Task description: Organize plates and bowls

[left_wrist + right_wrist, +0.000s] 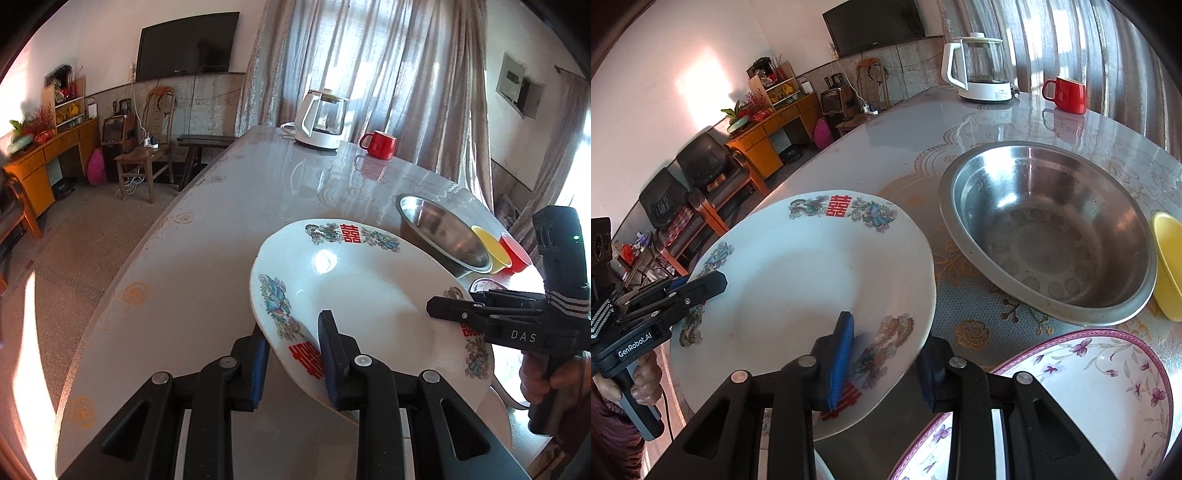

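White plate (369, 295) pinched by both tongs (295, 354) (882, 362); steel basin (1049, 232), floral plate (1089, 387) beside

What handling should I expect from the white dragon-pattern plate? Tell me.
The white plate looks glazed ceramic: probably rigid, fairly heavy, breakable if dropped. Its glossy rim may slip. It sits tilted between the left gripper and right gripper, so it could pivot.

A long table (886, 155) with a glossy patterned cover is carrying a white kettle (979, 70) and a red mug (1067, 94) at its far end. Nearer, a steel basin (1049, 229), a yellow bowl (1169, 266) just beside it and a flowered plate (1108, 387) are sitting on it.
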{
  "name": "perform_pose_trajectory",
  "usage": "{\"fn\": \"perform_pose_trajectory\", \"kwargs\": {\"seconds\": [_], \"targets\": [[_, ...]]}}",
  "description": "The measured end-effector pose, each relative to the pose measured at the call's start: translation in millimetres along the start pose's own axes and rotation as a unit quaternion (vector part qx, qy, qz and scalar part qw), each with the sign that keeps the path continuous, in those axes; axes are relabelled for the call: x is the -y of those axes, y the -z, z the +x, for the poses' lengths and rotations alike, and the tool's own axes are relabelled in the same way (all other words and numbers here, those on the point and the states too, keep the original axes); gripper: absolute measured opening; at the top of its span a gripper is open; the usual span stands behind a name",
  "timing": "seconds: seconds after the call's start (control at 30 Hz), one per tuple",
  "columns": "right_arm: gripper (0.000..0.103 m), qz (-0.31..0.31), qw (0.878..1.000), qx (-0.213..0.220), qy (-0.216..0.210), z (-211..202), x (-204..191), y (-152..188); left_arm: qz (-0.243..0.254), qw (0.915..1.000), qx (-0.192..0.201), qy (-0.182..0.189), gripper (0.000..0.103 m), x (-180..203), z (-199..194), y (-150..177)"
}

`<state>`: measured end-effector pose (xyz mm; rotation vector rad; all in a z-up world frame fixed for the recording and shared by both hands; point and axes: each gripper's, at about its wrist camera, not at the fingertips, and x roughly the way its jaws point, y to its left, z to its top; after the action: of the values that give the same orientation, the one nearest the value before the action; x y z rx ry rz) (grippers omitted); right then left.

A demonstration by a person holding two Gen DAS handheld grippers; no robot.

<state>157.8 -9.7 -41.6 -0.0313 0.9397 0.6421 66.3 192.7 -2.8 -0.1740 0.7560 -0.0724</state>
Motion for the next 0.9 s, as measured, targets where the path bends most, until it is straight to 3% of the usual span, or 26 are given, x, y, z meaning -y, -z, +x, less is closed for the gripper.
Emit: {"fn": "perform_pose_trajectory", "kwargs": {"seconds": [0.2,0.53,0.9], "targets": [[0.031,0.009,1.000,0.010,-0.007,-13.1,-0.9,4.7,0.014,0.9998,0.014,0.006,0.026,10.6,-18.6,4.5],[0.031,0.036,0.998,0.044,-0.006,-73.1,11.3,38.4,0.043,0.9977,0.023,0.047,0.027,50.4,-44.4,10.6],[0.031,0.113,0.992,0.050,0.037,-125.2,53.2,95.1,0.083,0.9904,-0.017,0.109,0.028,128.9,-34.2,23.4]]}}
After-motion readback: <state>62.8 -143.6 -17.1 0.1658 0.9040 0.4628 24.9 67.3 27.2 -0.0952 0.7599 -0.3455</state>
